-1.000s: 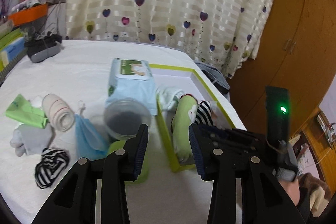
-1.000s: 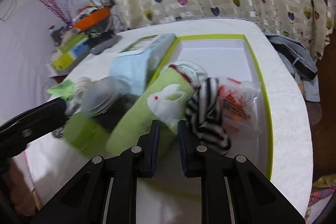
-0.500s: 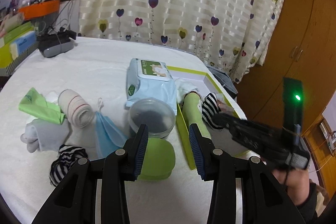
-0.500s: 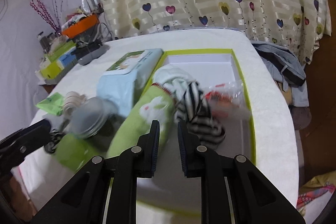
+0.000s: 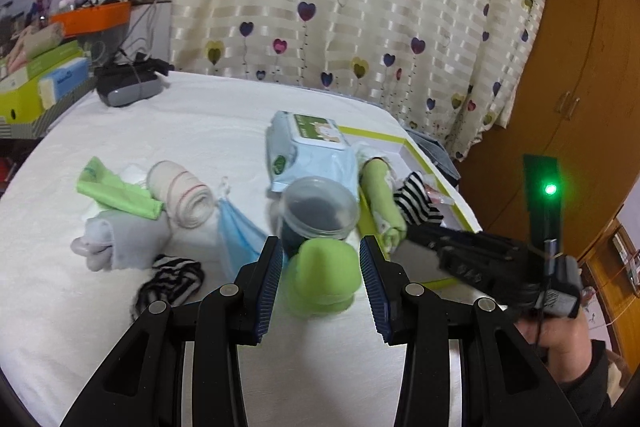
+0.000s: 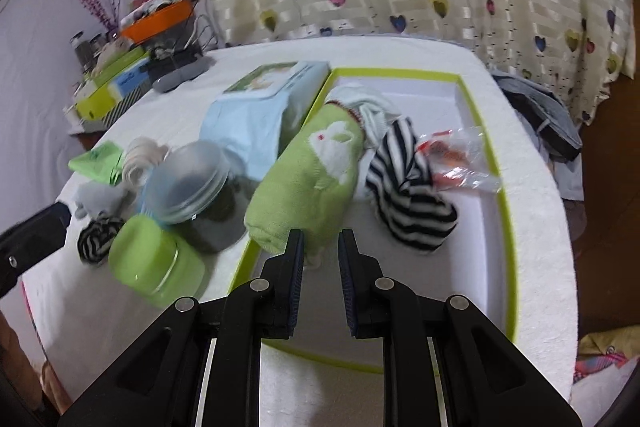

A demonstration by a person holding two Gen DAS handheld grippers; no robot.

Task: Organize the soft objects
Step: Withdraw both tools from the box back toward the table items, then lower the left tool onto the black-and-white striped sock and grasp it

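A green-rimmed white box (image 6: 506,211) holds a green rabbit sock (image 6: 316,171), a striped sock (image 6: 408,195), a white sock (image 6: 366,105) and a plastic packet (image 6: 456,159). My right gripper (image 6: 320,259) is nearly shut and empty, just in front of the green sock's toe. My left gripper (image 5: 319,267) is open around a green cup (image 5: 324,275) lying on the table. Left of it lie a striped sock (image 5: 168,281), a grey sock (image 5: 116,239), a blue mask (image 5: 236,231), a rolled bandage (image 5: 182,193) and a green cloth (image 5: 116,193).
A clear lidded jar (image 5: 318,211) and a wipes pack (image 5: 310,151) stand between the cup and the box. A grey case (image 5: 128,87) and stacked boxes (image 5: 36,83) are at the far left. The table edge drops off right of the box.
My left gripper has shifted left and the green cup now lies between its fingers. My right gripper pulled back from the box, staying nearly shut.
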